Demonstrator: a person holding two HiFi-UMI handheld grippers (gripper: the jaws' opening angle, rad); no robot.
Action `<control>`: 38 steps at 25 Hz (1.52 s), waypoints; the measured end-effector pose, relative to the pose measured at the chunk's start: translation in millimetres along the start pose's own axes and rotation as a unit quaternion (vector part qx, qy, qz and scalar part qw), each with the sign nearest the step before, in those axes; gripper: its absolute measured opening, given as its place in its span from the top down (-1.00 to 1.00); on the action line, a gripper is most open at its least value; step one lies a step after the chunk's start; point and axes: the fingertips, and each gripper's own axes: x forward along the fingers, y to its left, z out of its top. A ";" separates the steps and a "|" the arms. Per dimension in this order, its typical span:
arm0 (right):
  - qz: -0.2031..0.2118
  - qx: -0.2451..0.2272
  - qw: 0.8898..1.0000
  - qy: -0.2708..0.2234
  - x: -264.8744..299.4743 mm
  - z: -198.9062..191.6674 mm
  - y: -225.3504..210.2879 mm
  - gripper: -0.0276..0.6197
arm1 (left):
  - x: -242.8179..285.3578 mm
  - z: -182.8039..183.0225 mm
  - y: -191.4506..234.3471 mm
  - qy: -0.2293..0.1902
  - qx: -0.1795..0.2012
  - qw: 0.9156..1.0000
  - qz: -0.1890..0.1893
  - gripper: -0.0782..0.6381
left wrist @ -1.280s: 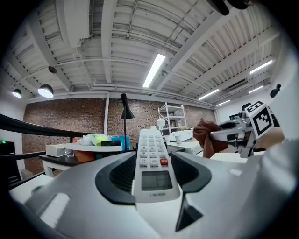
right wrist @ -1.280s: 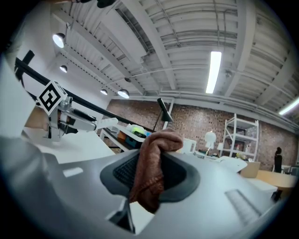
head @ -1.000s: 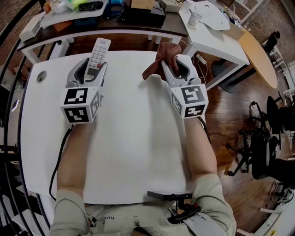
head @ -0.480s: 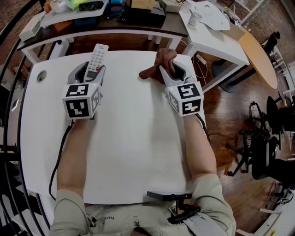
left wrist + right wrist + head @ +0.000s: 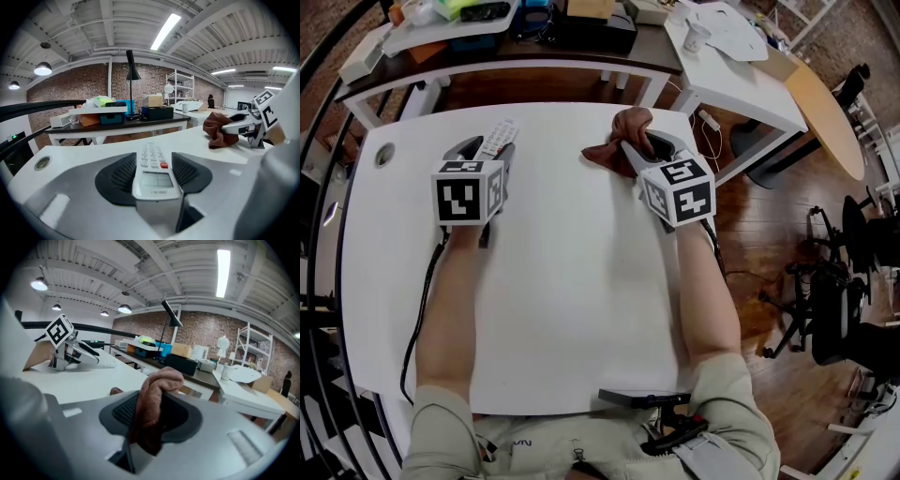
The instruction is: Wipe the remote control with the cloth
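Observation:
A white remote control [image 5: 499, 136] with a small screen and a red button [image 5: 152, 171] is clamped between the pads of my left gripper [image 5: 487, 145], its far end low over the white table [image 5: 562, 309]. A brown cloth [image 5: 623, 136] sits bunched between the pads of my right gripper [image 5: 649, 142], spilling left onto the table. In the right gripper view the cloth [image 5: 152, 413] is still pinched, though the jaws are opening slightly. The two grippers are level with each other and a hand's width apart.
A dark desk [image 5: 487, 56] crowded with boxes runs along the far edge of the table. A white side table [image 5: 741, 75] stands at the far right. A cable hole [image 5: 384, 156] marks the table's left side. A black device [image 5: 642, 398] lies at the near edge.
Both grippers have sunk toward the table and tipped downward. The remote now lies flatter and shows less beyond the left jaws. The cloth has come down onto the table.

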 end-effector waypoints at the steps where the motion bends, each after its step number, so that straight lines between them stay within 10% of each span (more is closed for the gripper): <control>1: 0.003 0.005 1.000 0.008 1.1 -2.6 -0.1 0.51 | 1.4 -1.7 0.0 0.006 -0.004 1.000 -0.003 0.10; 22: 0.014 0.017 0.999 0.049 -6.9 -8.5 -9.7 0.02 | 2.4 -3.0 -6.0 0.022 0.048 0.999 0.010 0.04; 30: -0.036 -0.004 0.994 -0.099 -69.1 63.8 -6.1 0.05 | -47.4 46.2 -19.9 -0.118 0.059 0.991 0.020 0.19; 38: -0.067 -0.056 0.970 -0.227 -155.5 106.7 52.1 0.61 | -149.3 68.7 -59.7 -0.237 0.070 0.969 -0.030 0.51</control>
